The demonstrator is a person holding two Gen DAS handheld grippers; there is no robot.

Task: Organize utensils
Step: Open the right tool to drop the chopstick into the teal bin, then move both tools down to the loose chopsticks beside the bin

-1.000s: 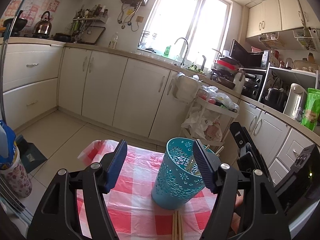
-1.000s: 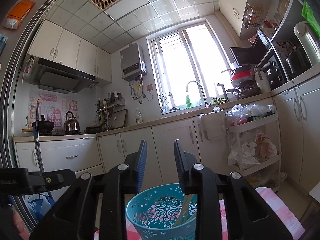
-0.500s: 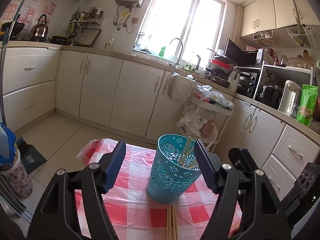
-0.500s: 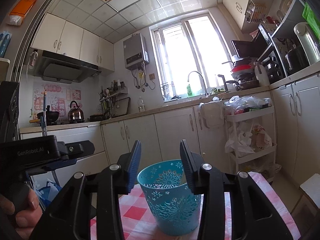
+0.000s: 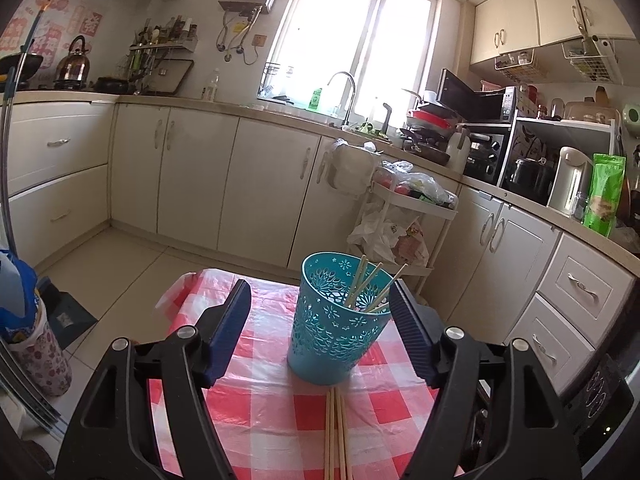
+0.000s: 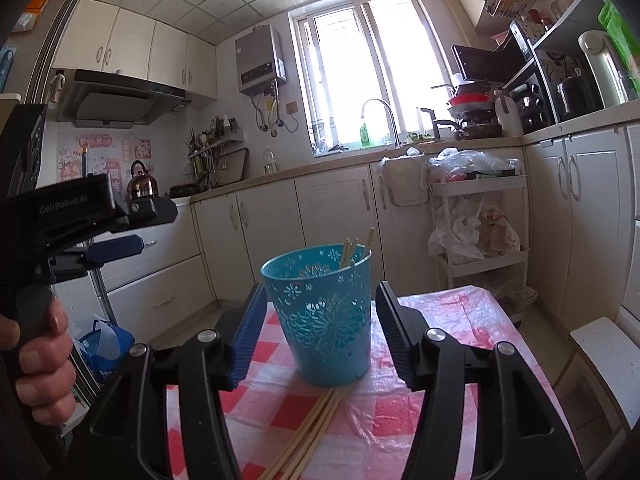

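I hold a gripper in each hand over a small table (image 5: pixel 256 408) covered with a red and white checked cloth, in a kitchen of cream cabinets. My left gripper (image 5: pixel 320 332) stands spread wide, with nothing pinched between its blue pads (image 5: pixel 228 328); the turquoise holder (image 5: pixel 336 332) with its cut-out flower pattern sits upright on the cloth in the space ahead of them, and I cannot tell for sure whether the right pad touches its rim or only stands just beside it. My right gripper (image 6: pixel 322 332) is opening its jaws, and they are empty; the same holder (image 6: pixel 324 316) stands on the cloth beyond and between them, apart from both pads. Several wooden chopsticks (image 5: pixel 370 284) lean in the holder, their tips sticking out above the rim toward its right side. A bundle of loose chopsticks (image 5: pixel 336 432) lies flat on the cloth, its far ends touching or nearly touching the foot of the holder and its length running back toward me; in the right wrist view the same bundle (image 6: pixel 312 436) slants from the holder's base down to the left. At the left edge of the right wrist view I see my left hand (image 6: pixel 36 368) wrapped round the black handle of its gripper, off to the side of the table. Behind the table stand a white trolley (image 6: pixel 480 184) piled with plastic bags and the sink tap (image 5: pixel 344 92) under a bright window
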